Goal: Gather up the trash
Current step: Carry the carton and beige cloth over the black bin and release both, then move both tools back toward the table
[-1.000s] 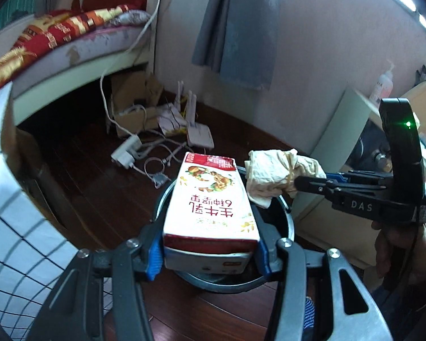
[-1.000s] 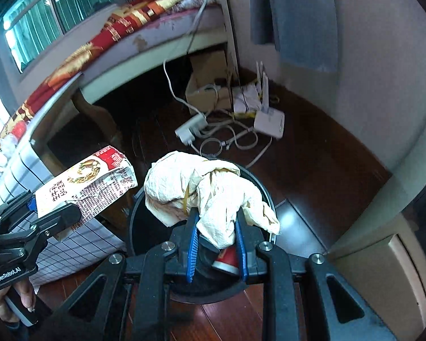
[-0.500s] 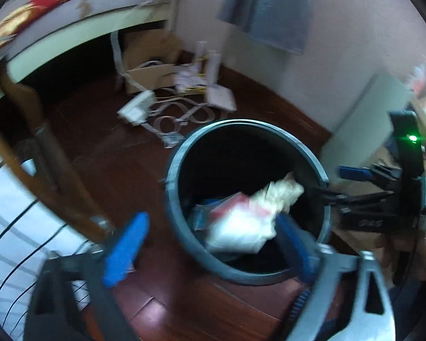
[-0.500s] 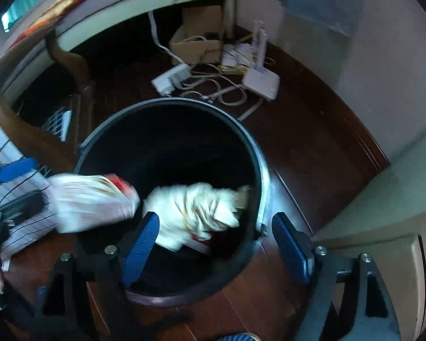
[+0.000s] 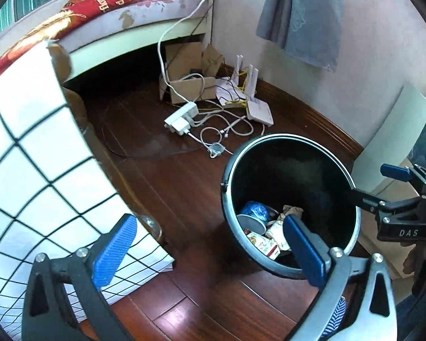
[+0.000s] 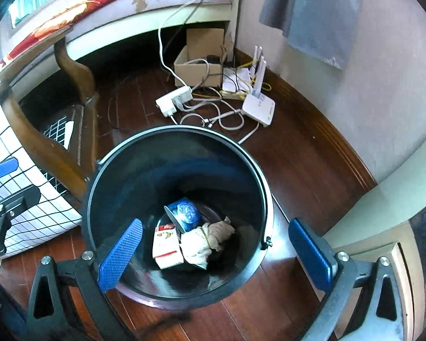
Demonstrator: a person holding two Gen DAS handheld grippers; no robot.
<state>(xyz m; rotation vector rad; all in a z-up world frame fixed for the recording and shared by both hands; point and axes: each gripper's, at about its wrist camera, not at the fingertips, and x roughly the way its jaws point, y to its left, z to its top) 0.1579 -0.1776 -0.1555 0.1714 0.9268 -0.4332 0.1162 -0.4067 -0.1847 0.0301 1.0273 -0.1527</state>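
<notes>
Two grippers, both over or beside the bin (image 6: 181, 153) on a dark wood floor (image 5: 184, 187). Left gripper (image 5: 210, 244): jaws spread wide, nothing between the blue pads (image 5: 113, 251); one pad hangs over the bin's near rim, the other over the floor by a white cloth with a black grid (image 5: 37, 170). Right gripper (image 6: 215, 251): jaws still opening, nearly at full spread, nothing held; the bin's mouth sits between its pads (image 6: 120, 254).

Trash lies at the bottom of the bin: a red-and-white carton (image 6: 166, 244) lying flat, a crumpled tissue wad (image 6: 210, 236) touching its right side, a blue cup (image 6: 184, 214) tipped on its side just behind both. In the left wrist view the same pile shows low in the bin, partly hidden by the left gripper's pad.

Beyond the bin: a white router (image 6: 258, 106) with upright antennas, a power strip (image 6: 174, 101) with tangled cables, an open cardboard box (image 6: 200, 62) against the wall. A bed (image 5: 127, 8) with a red patterned cover runs along the back. A grey cloth (image 5: 304, 14) hangs on the wall.
</notes>
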